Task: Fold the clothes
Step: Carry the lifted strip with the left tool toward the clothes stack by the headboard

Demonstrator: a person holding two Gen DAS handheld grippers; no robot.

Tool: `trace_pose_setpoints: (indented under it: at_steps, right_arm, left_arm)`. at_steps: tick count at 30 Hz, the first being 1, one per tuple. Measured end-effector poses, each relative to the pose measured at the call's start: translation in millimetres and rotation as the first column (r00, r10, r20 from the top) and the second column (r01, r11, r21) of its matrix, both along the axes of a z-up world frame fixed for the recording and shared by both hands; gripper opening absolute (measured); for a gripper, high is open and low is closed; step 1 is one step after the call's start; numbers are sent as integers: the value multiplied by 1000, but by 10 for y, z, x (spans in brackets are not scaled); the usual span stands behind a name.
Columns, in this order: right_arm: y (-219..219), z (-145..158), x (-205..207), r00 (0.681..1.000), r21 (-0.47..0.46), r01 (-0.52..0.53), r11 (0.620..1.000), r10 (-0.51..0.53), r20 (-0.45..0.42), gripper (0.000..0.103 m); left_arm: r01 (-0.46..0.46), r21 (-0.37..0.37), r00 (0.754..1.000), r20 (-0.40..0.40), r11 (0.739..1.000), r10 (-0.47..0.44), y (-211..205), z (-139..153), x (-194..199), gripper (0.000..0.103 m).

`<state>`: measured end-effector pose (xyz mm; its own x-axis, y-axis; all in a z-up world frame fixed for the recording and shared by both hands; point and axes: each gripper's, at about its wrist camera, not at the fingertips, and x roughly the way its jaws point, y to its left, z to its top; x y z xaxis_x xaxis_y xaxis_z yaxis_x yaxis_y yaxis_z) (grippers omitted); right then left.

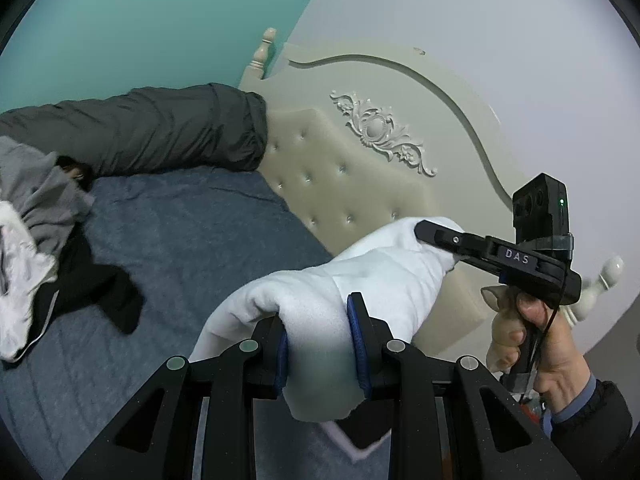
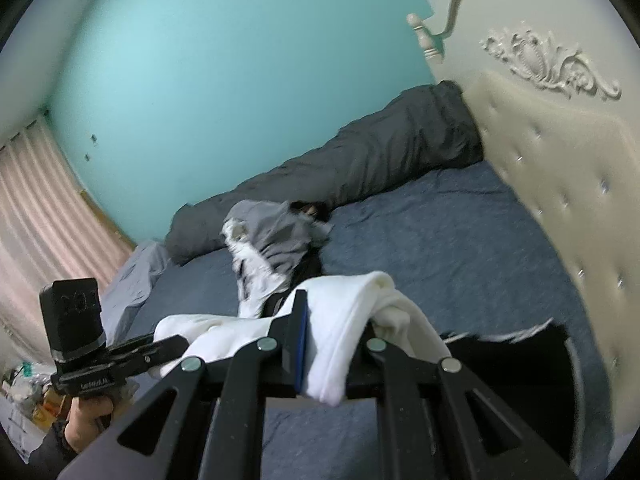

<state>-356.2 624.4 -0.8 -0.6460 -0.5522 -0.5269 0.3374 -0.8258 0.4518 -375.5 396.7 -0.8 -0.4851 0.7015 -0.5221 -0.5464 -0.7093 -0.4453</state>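
Note:
A white garment (image 1: 384,272) hangs stretched in the air between both grippers, above the bed. In the left wrist view my left gripper (image 1: 316,314) is shut on a thick bunched fold of it, blue pads (image 1: 359,336) pressing either side. My right gripper (image 1: 422,233), held by a hand (image 1: 536,340), bites the far end of the cloth. In the right wrist view my right gripper (image 2: 340,314) is shut on the white garment (image 2: 340,304), which drapes over its right finger. The left gripper (image 2: 176,346) holds the other end at lower left.
A pile of grey, white and black clothes (image 1: 36,216) (image 2: 272,240) lies on the blue bedsheet (image 1: 192,232) (image 2: 440,248). A rolled dark grey duvet (image 1: 160,128) (image 2: 360,160) lines the teal wall. The cream tufted headboard (image 1: 360,184) (image 2: 560,184) is close. A black cloth (image 2: 520,344) lies at the right.

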Motion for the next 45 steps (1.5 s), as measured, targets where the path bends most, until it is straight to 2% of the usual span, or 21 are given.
trace_pose_setpoints:
  at_steps: [6, 9, 13, 16, 20, 23, 28, 35, 45]
  right_arm:
    - [452, 81, -473, 994, 31, 90, 995, -88, -62, 12]
    - [637, 78, -655, 990, 95, 123, 988, -115, -85, 12]
    - [976, -77, -717, 983, 111, 165, 980, -154, -101, 12]
    - [1255, -421, -633, 983, 114, 184, 976, -180, -47, 12]
    - [1552, -935, -346, 981, 117, 181, 976, -188, 45, 12]
    - [1739, -1208, -71, 976, 104, 178, 979, -189, 108, 12]
    - [1925, -1388, 343, 967, 85, 178, 980, -190, 171, 12]
    - [1991, -1602, 637, 949, 91, 155, 984, -174, 263, 12]
    - [2050, -2128, 915, 905, 109, 134, 985, -166, 391, 12]
  left_arm:
    - [20, 12, 1000, -3, 1000, -20, 649, -102, -381, 28]
    - [32, 16, 999, -14, 999, -31, 961, -193, -521, 28]
    - [79, -2, 997, 20, 997, -79, 1321, -537, -532, 28]
    - [119, -16, 990, 84, 993, -117, 1512, -908, -401, 28]
    - [156, -23, 977, 148, 988, -151, 1611, -1258, -65, 28]
    - [175, -31, 969, 180, 984, -167, 1674, -1442, 168, 28]
    - [184, -47, 964, 205, 982, -170, 1747, -1555, 449, 28]
    - [189, -57, 951, 259, 980, -168, 1790, -1758, 692, 28]
    - [183, -76, 912, 384, 980, -140, 1772, -2365, 912, 28]
